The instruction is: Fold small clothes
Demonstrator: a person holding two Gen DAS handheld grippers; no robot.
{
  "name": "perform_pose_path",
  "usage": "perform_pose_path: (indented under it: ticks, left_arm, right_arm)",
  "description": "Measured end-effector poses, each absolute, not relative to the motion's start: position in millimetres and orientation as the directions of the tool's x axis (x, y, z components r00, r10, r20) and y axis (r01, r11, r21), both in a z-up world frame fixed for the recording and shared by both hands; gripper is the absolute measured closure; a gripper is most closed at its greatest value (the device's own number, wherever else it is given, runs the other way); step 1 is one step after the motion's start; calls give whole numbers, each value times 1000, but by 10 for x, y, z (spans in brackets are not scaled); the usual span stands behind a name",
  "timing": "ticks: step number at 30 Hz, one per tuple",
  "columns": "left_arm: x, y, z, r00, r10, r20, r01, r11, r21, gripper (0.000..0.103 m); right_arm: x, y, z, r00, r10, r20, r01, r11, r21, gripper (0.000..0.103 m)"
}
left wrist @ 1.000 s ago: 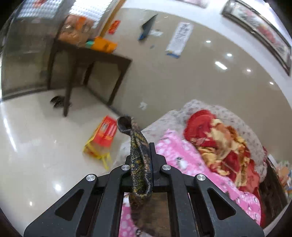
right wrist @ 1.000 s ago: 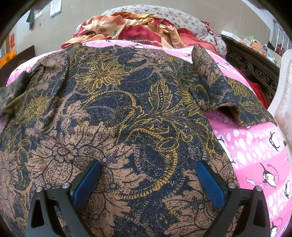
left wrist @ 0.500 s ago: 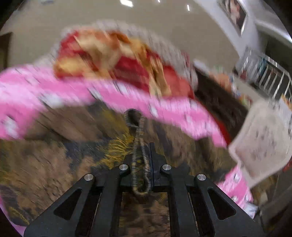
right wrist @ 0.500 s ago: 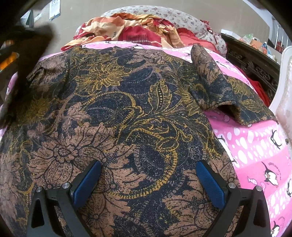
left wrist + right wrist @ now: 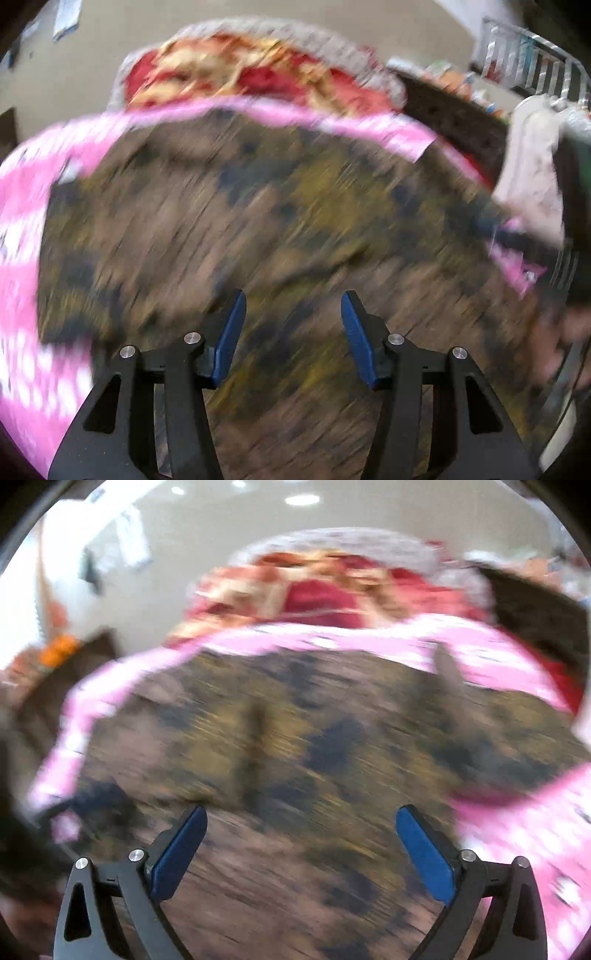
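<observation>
A dark garment [image 5: 258, 221] with brown and gold flowers lies spread on the pink bed sheet [image 5: 22, 229]. Both views are blurred by motion. My left gripper [image 5: 291, 314] hangs over the near part of the garment, its jaws opening, with nothing pinched between the blue pads. In the right wrist view the same garment [image 5: 314, 746] fills the middle. My right gripper [image 5: 299, 830] stands wide above it, jaws closing slightly, and no cloth is pressed between its pads.
A red and yellow blanket [image 5: 240, 74] is heaped at the far end of the bed against a patterned pillow. A dark wooden bed frame [image 5: 454, 118] runs along the right. The pink sheet [image 5: 517, 830] shows to the right of the garment.
My left gripper swung from the floor side over the bed, let go of the strip of cloth it pinched, and its jaws parted. My right gripper rose and tilted up.
</observation>
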State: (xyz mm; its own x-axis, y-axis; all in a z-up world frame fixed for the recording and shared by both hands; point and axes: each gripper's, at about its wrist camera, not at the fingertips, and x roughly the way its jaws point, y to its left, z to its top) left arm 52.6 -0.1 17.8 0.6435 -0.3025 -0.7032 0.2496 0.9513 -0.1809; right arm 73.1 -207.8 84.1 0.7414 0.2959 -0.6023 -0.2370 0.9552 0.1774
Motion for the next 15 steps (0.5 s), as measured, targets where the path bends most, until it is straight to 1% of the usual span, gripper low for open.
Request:
perform_pose_path:
  ticks: [1, 2, 3, 4, 5, 8, 9, 11, 13, 15]
  left_arm:
    - [449, 67, 34, 621, -289, -728, 220, 956, -192, 50]
    - [427, 114, -8, 612, -297, -733, 203, 955, -218, 50]
    - [395, 156, 16, 631, -312, -711, 197, 950, -243, 50]
    - [372, 198, 38, 658, -289, -696, 164, 956, -243, 50]
    - [397, 229, 12, 655, -266, -707, 126, 961, -246, 50]
    - [463, 268, -31, 650, -288, -703, 94, 949, -301, 50]
    - [461, 270, -35, 649, -288, -704, 93, 949, -302, 50]
    - [483, 222, -37, 650, -286, -705, 92, 950, -300, 50]
    - [477, 249, -24, 650, -286, -704, 88, 948, -305, 50]
    - [499, 243, -32, 650, -292, -702, 84, 945, -315, 50]
  right_arm:
    - [808, -2035, 858, 734, 330, -593, -266, 944, 197, 19]
    - [893, -1982, 853, 726, 353, -589, -290, 935, 203, 30]
    - [1015, -1918, 827, 710, 386, -589, -325, 922, 212, 37]
    - [1122, -1877, 782, 685, 416, -598, -354, 907, 227, 46]
    - [1210, -1841, 731, 659, 441, -609, -375, 895, 242, 54]
    - [1397, -1782, 502, 600, 462, -652, -381, 883, 275, 58]
    - [1453, -1806, 443, 592, 482, -646, -378, 874, 305, 59]
    - [1463, -1876, 415, 581, 557, -594, -385, 831, 402, 60]
    - [1520, -1923, 357, 548, 650, -526, -387, 755, 530, 63]
    - [1529, -1933, 328, 550, 665, -505, -379, 738, 558, 71]
